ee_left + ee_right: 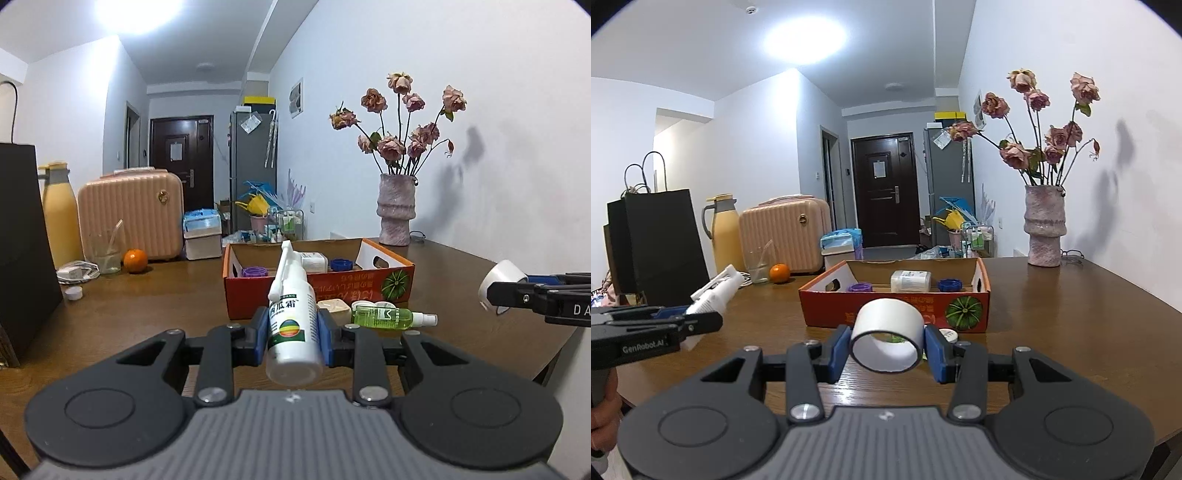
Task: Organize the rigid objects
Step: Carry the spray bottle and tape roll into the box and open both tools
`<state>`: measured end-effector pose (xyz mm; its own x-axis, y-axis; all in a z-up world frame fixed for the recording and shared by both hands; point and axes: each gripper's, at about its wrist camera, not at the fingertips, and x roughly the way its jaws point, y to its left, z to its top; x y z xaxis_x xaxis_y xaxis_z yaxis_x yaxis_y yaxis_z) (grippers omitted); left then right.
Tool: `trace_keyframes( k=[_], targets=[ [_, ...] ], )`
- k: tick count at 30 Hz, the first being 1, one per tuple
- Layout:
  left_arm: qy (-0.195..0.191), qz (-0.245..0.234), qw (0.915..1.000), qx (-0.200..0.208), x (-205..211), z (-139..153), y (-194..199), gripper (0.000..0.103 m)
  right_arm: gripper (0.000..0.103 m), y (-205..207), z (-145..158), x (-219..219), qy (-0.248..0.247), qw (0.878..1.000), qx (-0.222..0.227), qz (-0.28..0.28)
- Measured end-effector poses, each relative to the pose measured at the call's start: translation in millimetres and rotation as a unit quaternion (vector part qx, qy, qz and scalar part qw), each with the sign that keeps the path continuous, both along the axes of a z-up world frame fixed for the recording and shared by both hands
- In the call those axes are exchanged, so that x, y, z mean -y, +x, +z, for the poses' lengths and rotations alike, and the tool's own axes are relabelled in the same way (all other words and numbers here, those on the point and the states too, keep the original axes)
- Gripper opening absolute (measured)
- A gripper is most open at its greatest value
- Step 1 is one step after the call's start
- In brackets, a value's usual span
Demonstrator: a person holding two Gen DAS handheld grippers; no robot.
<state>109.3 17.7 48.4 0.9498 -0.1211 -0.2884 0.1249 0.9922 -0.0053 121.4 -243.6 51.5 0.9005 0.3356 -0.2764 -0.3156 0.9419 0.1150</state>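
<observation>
Two grippers were in view. The left gripper (293,332) pinched one white spray bottle (291,317) in the air before the box (317,291); the right gripper (886,349) pinched one white tape roll (886,334), also before the box. Inside the box lay one white jar (910,280), one purple cap (860,287) and one blue cap (949,285). One green spray bottle (388,318) lay just before the box. The brown table (1071,325) also bore one vase (1044,230) of dried roses right of the box and one orange (779,273) to its left. A dark door (884,195) closed the hallway behind.
</observation>
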Motion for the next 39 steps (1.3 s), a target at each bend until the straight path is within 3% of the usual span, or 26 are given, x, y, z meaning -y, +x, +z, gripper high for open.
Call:
trace_keyframes(
  k=[7,13,18,27,31,36,39],
  targets=[
    [0.001,0.002,0.9999,-0.013,-7,-2,39,0.028,0.043,29,-4,5,-0.005,1.000,-0.009,-0.003],
    [0.016,0.005,0.9998,-0.010,-12,3,100,0.028,0.043,82,4,7,-0.021,1.000,-0.005,0.004],
    [0.003,-0.003,0.9992,-0.040,-27,4,171,0.028,0.043,147,12,5,-0.033,0.999,-0.025,0.023],
    [0.042,-0.035,0.9957,-0.075,-26,2,297,0.028,0.043,284,4,-16,-0.100,0.990,-0.081,0.051],
    [0.058,-0.059,0.9893,-0.120,-22,-3,349,0.028,0.043,344,-6,-19,-0.113,0.984,-0.125,0.057],
    [0.076,-0.087,0.9762,-0.184,-16,-17,401,0.029,0.043,400,-22,-32,-0.168,0.970,-0.167,0.057],
    [0.089,-0.086,0.9729,-0.195,-10,-26,415,0.035,0.044,424,-31,-38,-0.175,0.964,-0.190,0.058]
  ],
)
